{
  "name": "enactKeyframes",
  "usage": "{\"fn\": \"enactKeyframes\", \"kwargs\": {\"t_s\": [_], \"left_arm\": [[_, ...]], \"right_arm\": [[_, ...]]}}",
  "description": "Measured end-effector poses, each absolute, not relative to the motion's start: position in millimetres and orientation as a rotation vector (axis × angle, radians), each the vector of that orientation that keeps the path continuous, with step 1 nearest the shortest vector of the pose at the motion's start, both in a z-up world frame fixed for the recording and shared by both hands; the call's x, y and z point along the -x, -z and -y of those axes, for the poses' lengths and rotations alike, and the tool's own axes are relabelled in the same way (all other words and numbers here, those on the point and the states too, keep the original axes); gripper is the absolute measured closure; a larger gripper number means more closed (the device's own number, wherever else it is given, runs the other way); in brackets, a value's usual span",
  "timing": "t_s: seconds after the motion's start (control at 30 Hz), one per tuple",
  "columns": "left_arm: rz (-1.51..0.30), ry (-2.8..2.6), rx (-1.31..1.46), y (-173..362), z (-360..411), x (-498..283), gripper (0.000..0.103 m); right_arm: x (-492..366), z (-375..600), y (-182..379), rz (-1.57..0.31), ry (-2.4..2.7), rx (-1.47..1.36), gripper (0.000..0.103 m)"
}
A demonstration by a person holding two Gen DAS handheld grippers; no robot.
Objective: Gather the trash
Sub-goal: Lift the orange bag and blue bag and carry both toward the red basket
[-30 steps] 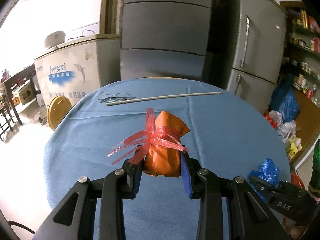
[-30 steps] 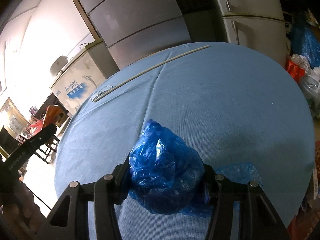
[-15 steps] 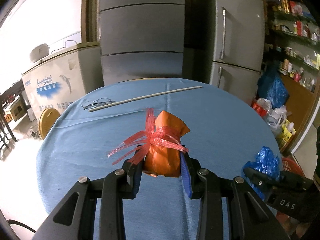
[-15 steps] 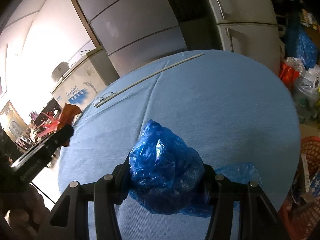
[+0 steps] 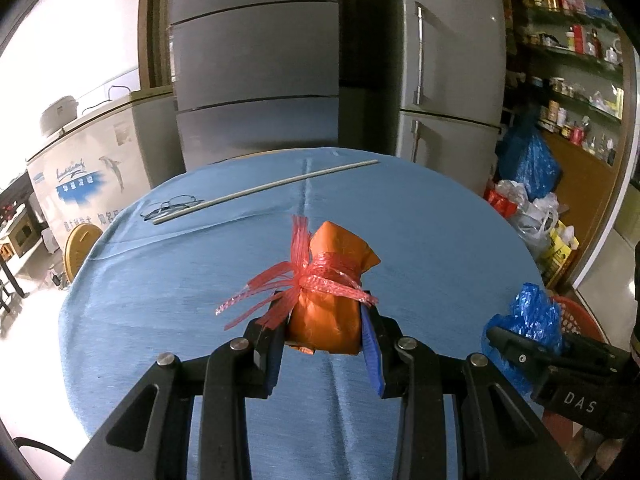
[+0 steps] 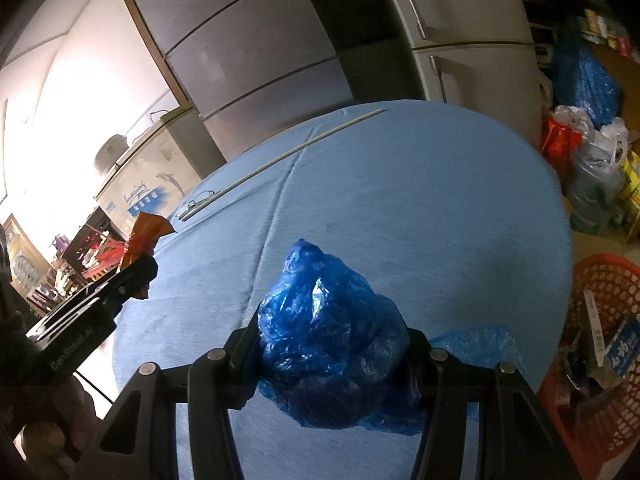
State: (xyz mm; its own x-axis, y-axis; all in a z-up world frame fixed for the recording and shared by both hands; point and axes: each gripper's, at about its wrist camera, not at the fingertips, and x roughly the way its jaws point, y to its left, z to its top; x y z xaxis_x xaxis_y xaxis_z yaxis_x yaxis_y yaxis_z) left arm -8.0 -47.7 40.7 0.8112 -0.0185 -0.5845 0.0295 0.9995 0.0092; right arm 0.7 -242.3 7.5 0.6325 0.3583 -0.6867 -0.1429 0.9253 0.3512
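Note:
My left gripper (image 5: pixel 322 326) is shut on an orange bag (image 5: pixel 332 300) tied with red net strips, held above the round blue table (image 5: pixel 200 280). My right gripper (image 6: pixel 332 344) is shut on a crumpled blue plastic bag (image 6: pixel 328 328), also above the table. In the left wrist view the right gripper (image 5: pixel 520 344) with the blue bag (image 5: pixel 532 312) shows at the right edge. In the right wrist view the left gripper (image 6: pixel 132 276) with the orange bag (image 6: pixel 146 232) shows at the left. A red mesh basket (image 6: pixel 600 280) holding scraps stands on the floor beside the table's right edge.
A long thin rod (image 5: pixel 264 192) and a pair of glasses (image 5: pixel 168 206) lie at the table's far side. Grey refrigerators (image 5: pixel 256 80) stand behind. A white chest freezer (image 5: pixel 88 160) is at left. Bags (image 5: pixel 524 200) pile on the floor at right, under shelves.
Both grippers have swung to the right with their bags. The red basket has come into the right wrist view, and the left gripper shows closer in.

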Motion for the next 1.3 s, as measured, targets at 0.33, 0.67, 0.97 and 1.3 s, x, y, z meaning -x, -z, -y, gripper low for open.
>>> {"fn": "enactKeyframes", "kwargs": {"t_s": [0.33, 0.67, 0.97, 1.3], "left_arm": [[-0.645, 0.056, -0.042, -34, 66, 7, 0.067], [-0.660, 0.078, -0.058, -28, 74, 5, 0.067], [-0.665, 0.106, -0.063, -25, 80, 5, 0.067], [-0.672, 0.117, -0.059, -22, 80, 4, 0.067]], "right_arm": [[4, 261, 0, -0.849, -0.262, -0.306, 0.046], [7, 272, 9, -0.862, -0.236, -0.330, 0.045], [11, 273, 6, -0.851, -0.228, -0.326, 0.045], [16, 279, 7, -0.849, -0.195, -0.331, 0.045]]}}
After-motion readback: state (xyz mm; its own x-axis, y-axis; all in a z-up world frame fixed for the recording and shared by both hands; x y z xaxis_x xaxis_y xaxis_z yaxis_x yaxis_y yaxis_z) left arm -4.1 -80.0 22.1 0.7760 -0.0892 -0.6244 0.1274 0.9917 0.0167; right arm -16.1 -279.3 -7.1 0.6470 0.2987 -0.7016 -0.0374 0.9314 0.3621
